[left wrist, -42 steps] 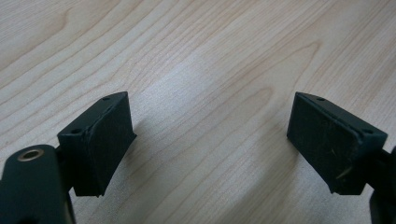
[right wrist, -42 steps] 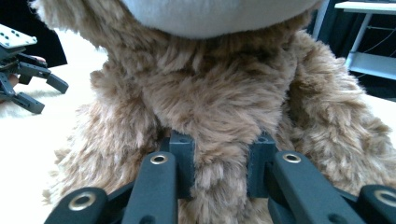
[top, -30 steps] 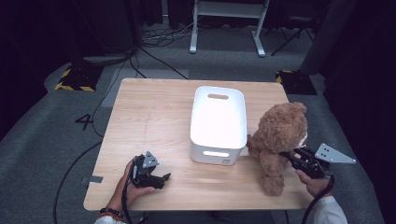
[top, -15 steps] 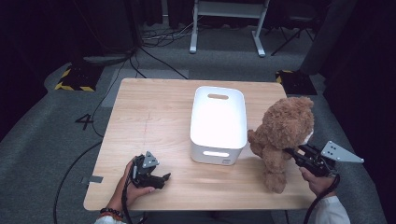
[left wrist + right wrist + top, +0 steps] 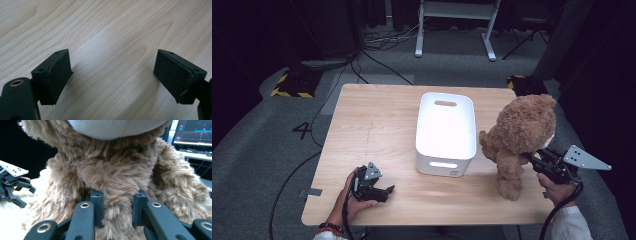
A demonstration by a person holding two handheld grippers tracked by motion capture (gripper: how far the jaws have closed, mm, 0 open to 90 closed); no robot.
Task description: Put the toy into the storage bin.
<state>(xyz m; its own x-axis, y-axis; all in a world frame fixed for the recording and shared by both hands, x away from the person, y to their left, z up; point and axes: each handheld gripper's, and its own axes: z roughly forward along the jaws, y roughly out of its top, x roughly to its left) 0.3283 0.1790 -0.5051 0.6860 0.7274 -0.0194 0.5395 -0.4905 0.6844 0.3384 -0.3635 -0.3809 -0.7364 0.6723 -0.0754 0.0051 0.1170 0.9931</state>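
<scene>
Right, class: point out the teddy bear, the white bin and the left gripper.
teddy bear (image 5: 522,131): high view, back of its head.
white bin (image 5: 445,131): high view, its upturned base.
left gripper (image 5: 388,190): high view, between its open jaws.

A light wooden table (image 5: 377,130) carries a white bin (image 5: 445,132) and teddy bear (image 5: 518,140).
</scene>
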